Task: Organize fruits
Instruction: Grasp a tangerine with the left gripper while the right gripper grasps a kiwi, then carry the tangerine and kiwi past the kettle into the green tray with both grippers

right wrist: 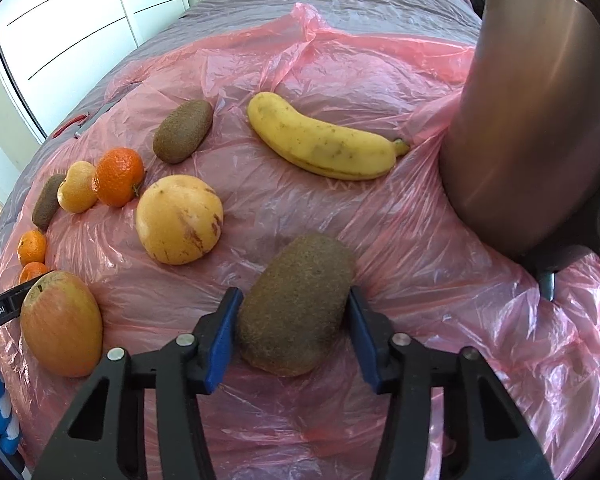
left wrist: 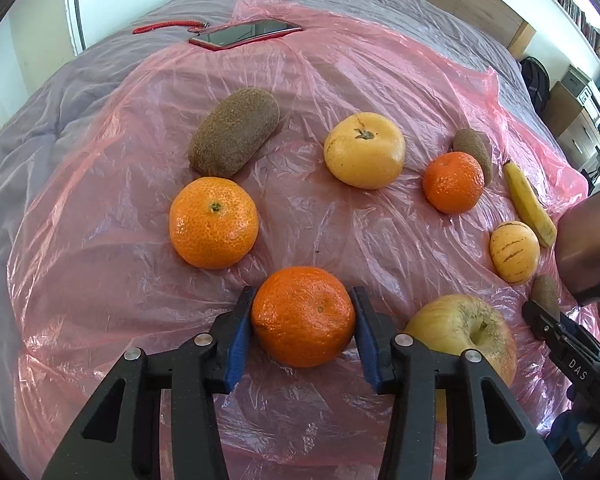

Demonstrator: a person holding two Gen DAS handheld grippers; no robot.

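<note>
At lower centre of each wrist view, the left gripper [left wrist: 303,318] pinches a mandarin [left wrist: 303,316] and the right gripper [right wrist: 293,312] presses a kiwi [right wrist: 296,304], both fruits resting on the pink plastic sheet [left wrist: 100,272], probably gripped for sorting by kind.

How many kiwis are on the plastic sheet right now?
3. One kiwi sits between the right gripper's fingers, one lies left of the banana, and one lies at the far left beside a yellow fruit. Others may be hidden.
</note>
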